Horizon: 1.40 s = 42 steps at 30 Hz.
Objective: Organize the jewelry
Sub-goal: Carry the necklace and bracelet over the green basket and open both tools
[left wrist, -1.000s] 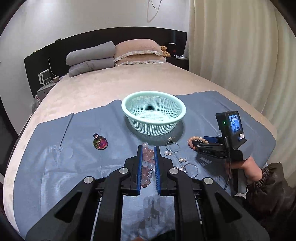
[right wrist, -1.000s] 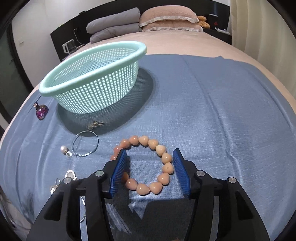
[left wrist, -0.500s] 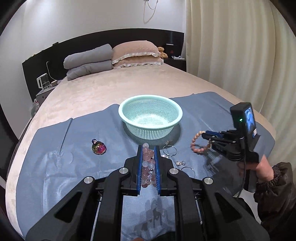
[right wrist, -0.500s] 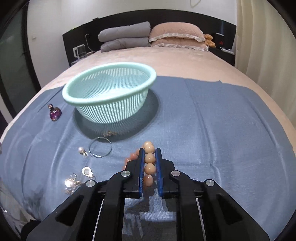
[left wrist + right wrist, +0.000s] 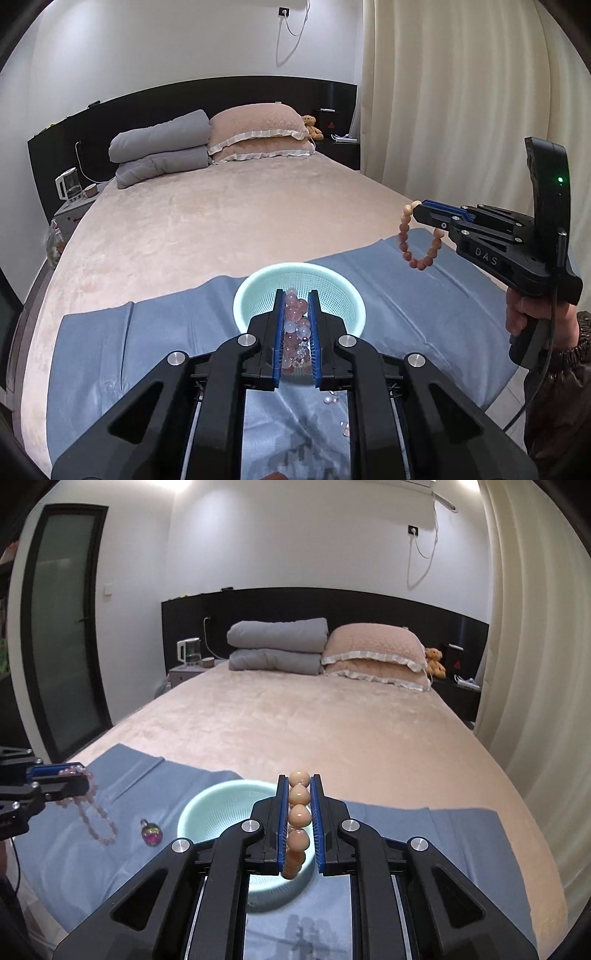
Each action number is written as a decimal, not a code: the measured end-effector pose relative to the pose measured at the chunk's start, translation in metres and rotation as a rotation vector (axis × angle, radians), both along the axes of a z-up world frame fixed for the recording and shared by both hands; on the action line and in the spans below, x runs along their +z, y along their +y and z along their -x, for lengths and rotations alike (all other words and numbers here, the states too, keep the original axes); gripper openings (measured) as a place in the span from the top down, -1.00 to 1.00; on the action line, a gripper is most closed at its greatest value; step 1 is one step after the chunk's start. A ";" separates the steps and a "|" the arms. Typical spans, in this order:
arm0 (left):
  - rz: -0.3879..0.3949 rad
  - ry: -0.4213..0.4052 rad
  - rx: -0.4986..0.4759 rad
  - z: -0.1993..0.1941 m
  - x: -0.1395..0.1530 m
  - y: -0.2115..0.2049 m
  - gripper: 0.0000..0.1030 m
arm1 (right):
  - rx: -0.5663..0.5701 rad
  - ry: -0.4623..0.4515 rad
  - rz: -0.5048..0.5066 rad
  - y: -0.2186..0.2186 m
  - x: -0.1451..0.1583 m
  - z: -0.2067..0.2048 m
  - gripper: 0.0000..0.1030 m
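Grippers both loaded: my left gripper [image 5: 296, 295] clamps pink bead strand [image 5: 295, 325]; right gripper [image 5: 299, 781] pinches orange bracelet [image 5: 298, 816] above mint basket [image 5: 207, 808].

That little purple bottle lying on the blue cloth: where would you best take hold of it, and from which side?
Probably across the round belly of the purple bottle, coming straight down from above. It lies alone on the blue cloth, clear of the basket, so fingers have room on both sides. Its small cap looks too slim to pinch firmly.
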<state>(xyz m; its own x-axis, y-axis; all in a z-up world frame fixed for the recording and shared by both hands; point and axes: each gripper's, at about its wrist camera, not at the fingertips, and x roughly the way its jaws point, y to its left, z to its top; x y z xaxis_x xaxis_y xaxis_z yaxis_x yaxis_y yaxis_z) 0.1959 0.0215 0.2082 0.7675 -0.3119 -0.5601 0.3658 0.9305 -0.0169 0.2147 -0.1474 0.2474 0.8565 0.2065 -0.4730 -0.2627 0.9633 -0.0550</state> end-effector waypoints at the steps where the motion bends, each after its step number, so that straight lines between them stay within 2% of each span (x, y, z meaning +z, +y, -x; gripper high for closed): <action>1: -0.005 -0.003 0.008 -0.010 0.003 -0.001 0.76 | 0.005 -0.002 0.006 0.004 0.002 -0.005 0.79; 5: 0.002 0.015 0.018 -0.050 0.000 -0.004 0.76 | 0.036 0.014 0.006 0.018 -0.004 -0.030 0.79; 8: 0.002 0.043 0.012 -0.079 -0.018 -0.009 0.76 | 0.058 0.049 0.015 0.028 -0.024 -0.049 0.79; 17: 0.048 0.228 0.035 -0.144 -0.112 -0.018 0.76 | 0.067 0.243 0.010 0.047 -0.123 -0.103 0.79; 22: 0.037 0.246 0.039 -0.146 -0.137 -0.014 0.71 | 0.062 0.305 0.041 0.049 -0.162 -0.109 0.78; 24: 0.035 0.243 0.047 -0.146 -0.137 -0.011 0.60 | 0.062 0.304 0.035 0.048 -0.164 -0.107 0.77; 26: 0.043 0.237 0.057 -0.145 -0.134 -0.007 0.33 | 0.059 0.297 0.031 0.048 -0.161 -0.105 0.77; 30: 0.049 0.215 0.059 -0.135 -0.124 -0.004 0.20 | 0.062 0.277 0.044 0.048 -0.150 -0.098 0.77; 32: 0.046 0.210 0.058 -0.129 -0.119 -0.005 -0.01 | 0.062 0.271 0.044 0.047 -0.143 -0.092 0.77; 42: 0.027 0.190 0.050 -0.078 -0.096 -0.003 -0.11 | 0.073 0.235 0.046 0.043 -0.109 -0.042 0.77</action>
<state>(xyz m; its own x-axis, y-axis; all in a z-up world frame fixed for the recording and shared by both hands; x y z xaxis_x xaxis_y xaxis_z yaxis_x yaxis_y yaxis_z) 0.2738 0.0184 0.1126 0.6638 -0.2934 -0.6879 0.3074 0.9456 -0.1067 0.2564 -0.1043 0.1387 0.7053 0.2380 -0.6677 -0.3425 0.9391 -0.0270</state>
